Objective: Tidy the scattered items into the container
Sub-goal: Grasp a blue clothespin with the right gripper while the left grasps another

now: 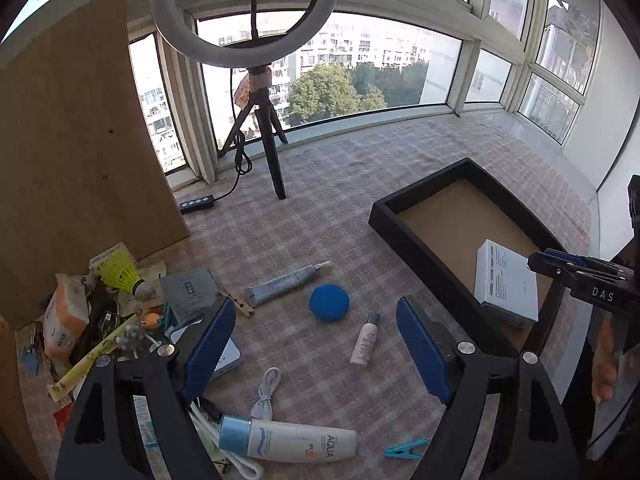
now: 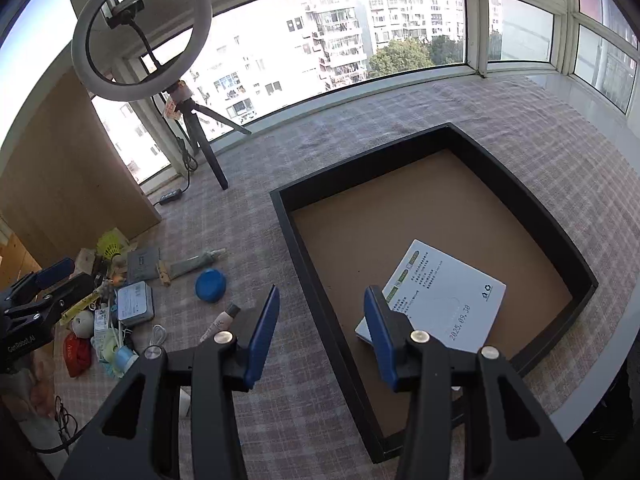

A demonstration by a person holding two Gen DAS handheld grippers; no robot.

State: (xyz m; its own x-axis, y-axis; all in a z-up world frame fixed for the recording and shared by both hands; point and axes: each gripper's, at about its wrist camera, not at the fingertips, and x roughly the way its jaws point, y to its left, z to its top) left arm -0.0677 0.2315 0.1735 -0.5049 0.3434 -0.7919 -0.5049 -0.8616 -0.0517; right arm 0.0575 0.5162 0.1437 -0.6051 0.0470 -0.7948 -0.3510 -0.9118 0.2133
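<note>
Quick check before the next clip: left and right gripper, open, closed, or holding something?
Left gripper: open wide, nothing between its fingers, above the scattered items.
Right gripper: open, holding nothing, over the near edge of the black tray; the white box lies inside.

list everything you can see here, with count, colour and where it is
tray: 1, black rim with brown floor, right side of the table
white box: 1, white, lying inside the tray
blue round disc: 1, blue, on the checked cloth left of the tray
small bottle: 1, pale pink, just right of the disc
glue tube: 1, grey-blue, beyond the disc
sunscreen bottle: 1, white with blue cap, nearest edge
clothes peg: 1, turquoise, right of the sunscreen
white cable: 1, coiled, beside the sunscreen
shuttlecock: 1, yellow, in the left pile
ring light: 1, white on black tripod, by the window
left gripper: blue pads, open, empty
right gripper: blue pads, open, empty, above the tray's edge
</note>
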